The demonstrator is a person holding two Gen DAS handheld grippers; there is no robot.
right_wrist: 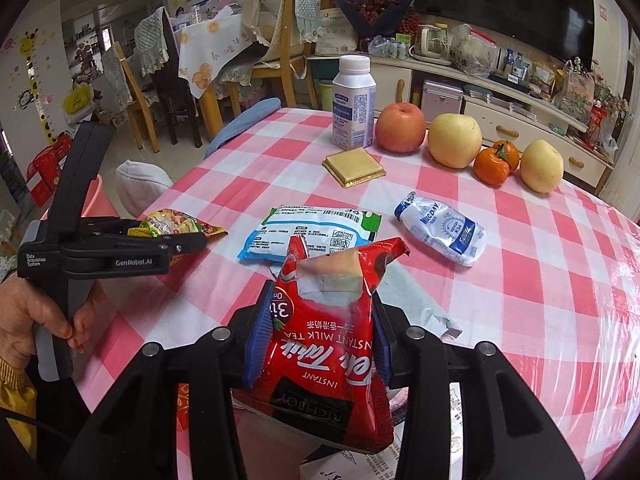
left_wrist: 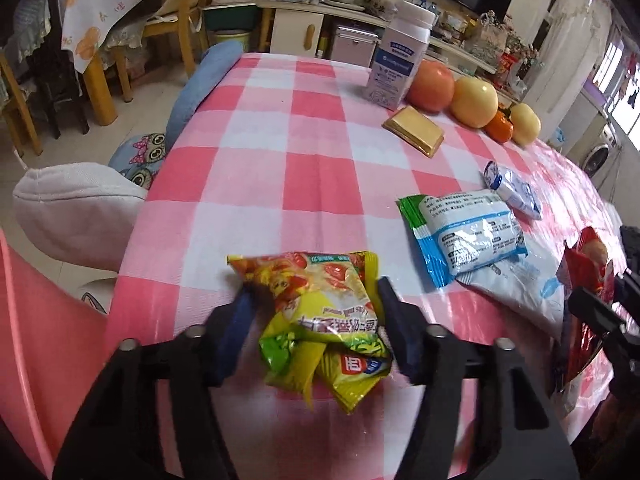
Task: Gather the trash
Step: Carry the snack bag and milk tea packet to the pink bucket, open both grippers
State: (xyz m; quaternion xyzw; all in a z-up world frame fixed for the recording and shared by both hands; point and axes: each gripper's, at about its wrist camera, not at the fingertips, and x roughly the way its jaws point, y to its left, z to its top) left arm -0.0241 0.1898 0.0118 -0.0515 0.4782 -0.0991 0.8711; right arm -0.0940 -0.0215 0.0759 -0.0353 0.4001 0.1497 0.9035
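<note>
We are looking at a tabletop [right_wrist: 520,280] with a pink and white checked cover. At about 12 o'clock in the right wrist view a white bottle [right_wrist: 353,104] with a white cap is standing upright; its blue label is too small for us to read, and we cannot tell what is in it.

The right hand-held gripper [right_wrist: 318,344] is gripping a red packet [right_wrist: 328,360] between its blue pads. The packet is standing with its long axis pointing away from the camera, its torn top at 12 o'clock, open and showing a pale inside. We are reading "INSTANT MILK TEA", "3in" and "RICHBOY" on it, upside down.

The left hand-held gripper [left_wrist: 314,320] is sitting around a yellow snack wrapper [left_wrist: 320,312] at the near left edge of the tabletop. The wrapper is crumpled between the fingers and the pads are looking pressed on it, though the left one is blurred. Its writing is not clear to us. In the right wrist view this gripper's body is showing "GenRobot.AI" and "Data Acquisition System".

Beyond the red packet a blue and white packet [right_wrist: 312,236] is lying flat, its long axis running from 9 to 3 o'clock. At 2 o'clock from it a small white pouch [right_wrist: 440,228] marked "MICDAY" is lying slanted.
</note>
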